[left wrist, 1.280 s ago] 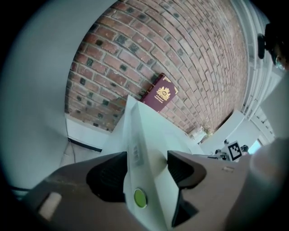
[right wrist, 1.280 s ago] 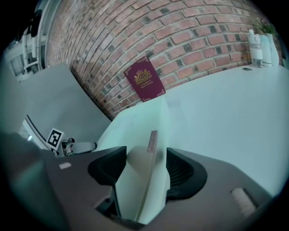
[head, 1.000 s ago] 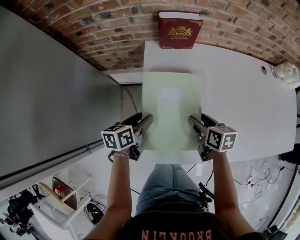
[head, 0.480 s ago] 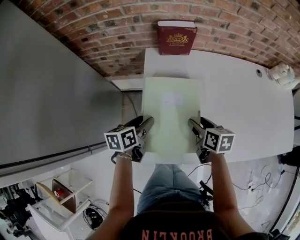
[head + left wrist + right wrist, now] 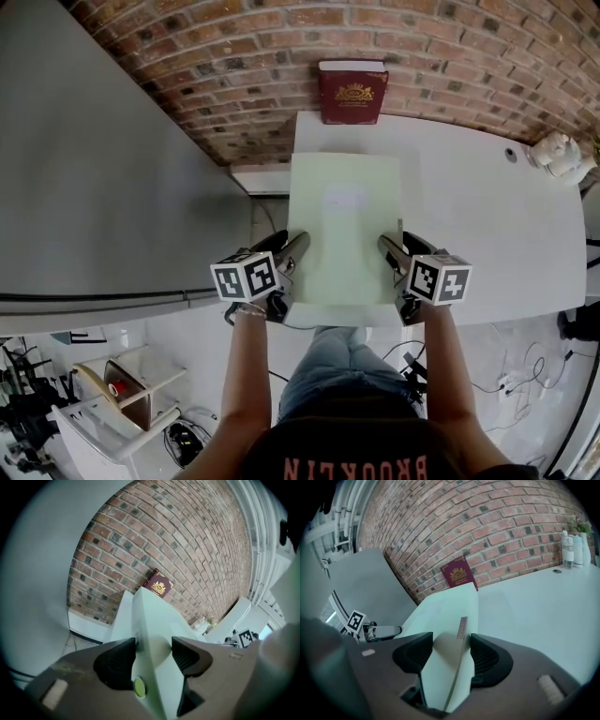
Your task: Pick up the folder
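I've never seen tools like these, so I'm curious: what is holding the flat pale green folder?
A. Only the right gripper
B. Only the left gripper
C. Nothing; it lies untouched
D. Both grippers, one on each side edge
D: the flat pale green folder has its left edge between the left gripper jaws and its right edge between the right gripper jaws.

Top: you wear a dark top [image 5: 352,441] with orange block lettering across it.
Legs: your jeans [image 5: 337,361] are faded blue.
Arms: your forearms are bare, and a thin pale band [image 5: 246,310] circles your left wrist.
Left gripper [image 5: 298,240]: yours has a grey-brown body, black ribbed pads [image 5: 116,663] and a white cube [image 5: 246,277] printed with black square markers.
Right gripper [image 5: 384,244]: yours has the same build, dark rounded jaws and its own marker cube [image 5: 441,279].
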Demonstrator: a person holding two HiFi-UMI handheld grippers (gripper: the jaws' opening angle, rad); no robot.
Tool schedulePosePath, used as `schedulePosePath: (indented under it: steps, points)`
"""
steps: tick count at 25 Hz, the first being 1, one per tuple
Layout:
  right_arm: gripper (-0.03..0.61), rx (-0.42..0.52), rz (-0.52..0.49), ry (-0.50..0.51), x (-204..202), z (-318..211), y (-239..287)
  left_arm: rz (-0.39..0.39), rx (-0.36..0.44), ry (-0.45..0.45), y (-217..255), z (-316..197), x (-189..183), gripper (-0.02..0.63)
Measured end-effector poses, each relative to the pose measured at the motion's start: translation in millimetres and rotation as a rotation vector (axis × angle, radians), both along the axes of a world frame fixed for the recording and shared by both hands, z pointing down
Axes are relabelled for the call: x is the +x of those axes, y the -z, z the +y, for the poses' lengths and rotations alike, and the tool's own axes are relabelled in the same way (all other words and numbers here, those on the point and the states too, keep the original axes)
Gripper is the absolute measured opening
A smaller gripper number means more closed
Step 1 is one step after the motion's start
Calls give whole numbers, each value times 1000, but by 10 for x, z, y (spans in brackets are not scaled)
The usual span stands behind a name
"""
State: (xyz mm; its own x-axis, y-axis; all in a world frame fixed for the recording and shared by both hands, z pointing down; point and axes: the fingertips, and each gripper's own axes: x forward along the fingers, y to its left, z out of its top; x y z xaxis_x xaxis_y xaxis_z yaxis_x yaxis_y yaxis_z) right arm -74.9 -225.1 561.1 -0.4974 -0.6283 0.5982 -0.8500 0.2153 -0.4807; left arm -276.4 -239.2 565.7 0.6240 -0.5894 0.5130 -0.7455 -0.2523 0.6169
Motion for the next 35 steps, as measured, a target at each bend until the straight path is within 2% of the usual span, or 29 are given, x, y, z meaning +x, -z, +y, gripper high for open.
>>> schedulePosePath:
  steps: [15,29,35]
  points:
    - [242,160,47,18,40,-31,632,-47,169,26,630,-4,45,247]
    - [242,414,92,6,117,-156,1525,-78,463,38,1543,-144,124,245]
    - [241,559,131,-8,116,-182,1910,-96,604,66,1925,-158,132,244]
